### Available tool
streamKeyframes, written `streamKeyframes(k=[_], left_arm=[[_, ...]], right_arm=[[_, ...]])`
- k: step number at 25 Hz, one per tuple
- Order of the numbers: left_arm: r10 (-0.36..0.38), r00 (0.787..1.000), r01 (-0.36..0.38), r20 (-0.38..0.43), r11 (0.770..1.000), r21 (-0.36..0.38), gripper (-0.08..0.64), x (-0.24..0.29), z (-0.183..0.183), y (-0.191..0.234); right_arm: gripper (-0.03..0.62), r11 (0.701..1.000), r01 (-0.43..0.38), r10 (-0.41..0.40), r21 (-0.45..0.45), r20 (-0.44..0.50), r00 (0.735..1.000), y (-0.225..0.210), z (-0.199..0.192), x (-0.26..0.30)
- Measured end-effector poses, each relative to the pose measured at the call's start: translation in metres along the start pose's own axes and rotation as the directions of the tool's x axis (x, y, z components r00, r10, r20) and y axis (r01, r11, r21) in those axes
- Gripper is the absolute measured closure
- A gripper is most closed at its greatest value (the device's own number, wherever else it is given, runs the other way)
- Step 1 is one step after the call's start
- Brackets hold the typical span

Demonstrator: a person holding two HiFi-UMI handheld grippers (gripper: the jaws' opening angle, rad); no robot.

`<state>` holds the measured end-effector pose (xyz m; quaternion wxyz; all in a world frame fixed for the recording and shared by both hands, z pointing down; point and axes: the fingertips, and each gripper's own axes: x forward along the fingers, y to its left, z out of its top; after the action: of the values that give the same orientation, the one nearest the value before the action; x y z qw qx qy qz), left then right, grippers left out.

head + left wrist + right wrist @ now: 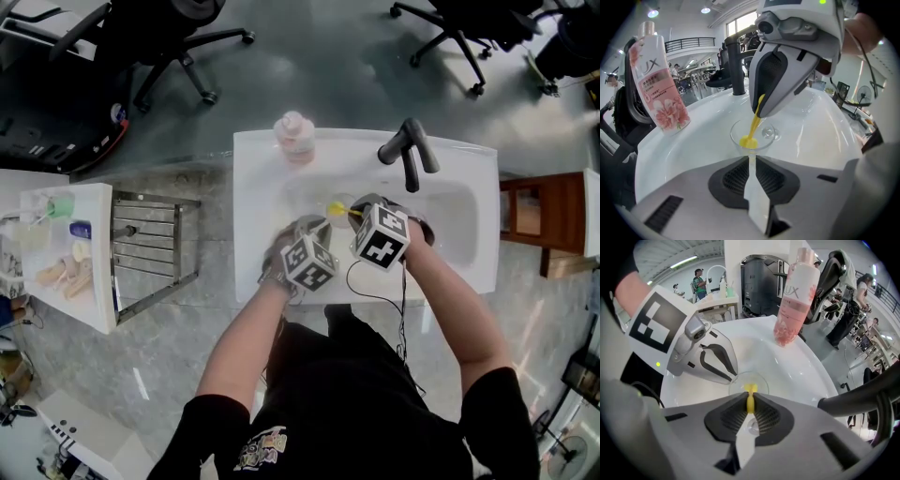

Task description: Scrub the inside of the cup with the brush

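Note:
A clear glass cup [740, 133] stands in the white sink [450, 220]. My left gripper [750, 161] is shut on the cup's near rim; in the right gripper view the cup [761, 380] shows with the left gripper [729, 376] at its left edge. My right gripper [750, 404] is shut on the handle of a yellow brush [750, 392]. The brush [752, 133] points down into the cup with its head near the bottom, under the right gripper [759, 110]. From the head view only a bit of the brush [336, 208] shows past the marker cubes; the cup is hidden.
A pink soap bottle [295, 136] stands on the sink's back left rim, and a black faucet [410, 152] is at the back right. The drain [769, 133] lies just behind the cup. A side table [94, 281] and metal rack [150, 253] are to the left.

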<state>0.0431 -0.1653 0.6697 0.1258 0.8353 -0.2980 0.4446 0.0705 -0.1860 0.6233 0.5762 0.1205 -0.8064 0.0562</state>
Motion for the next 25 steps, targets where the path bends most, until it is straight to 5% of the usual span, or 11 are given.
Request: streamKeyframes(k=[10, 25], left_arm=[[-0.003, 1.000, 0.003, 0.005, 1.000, -0.008, 0.520, 0.000, 0.001, -0.001], [-0.008, 1.000, 0.009, 0.011, 1.000, -0.013, 0.520, 0.002, 0.000, 0.000]], right_arm=[[0.554, 0.998, 0.042, -0.045, -0.051, -0.076, 0.996, -0.009, -0.016, 0.000], [0.554, 0.988, -0.091, 0.072, -0.124, -0.154, 0.986, 0.020, -0.023, 0.006]])
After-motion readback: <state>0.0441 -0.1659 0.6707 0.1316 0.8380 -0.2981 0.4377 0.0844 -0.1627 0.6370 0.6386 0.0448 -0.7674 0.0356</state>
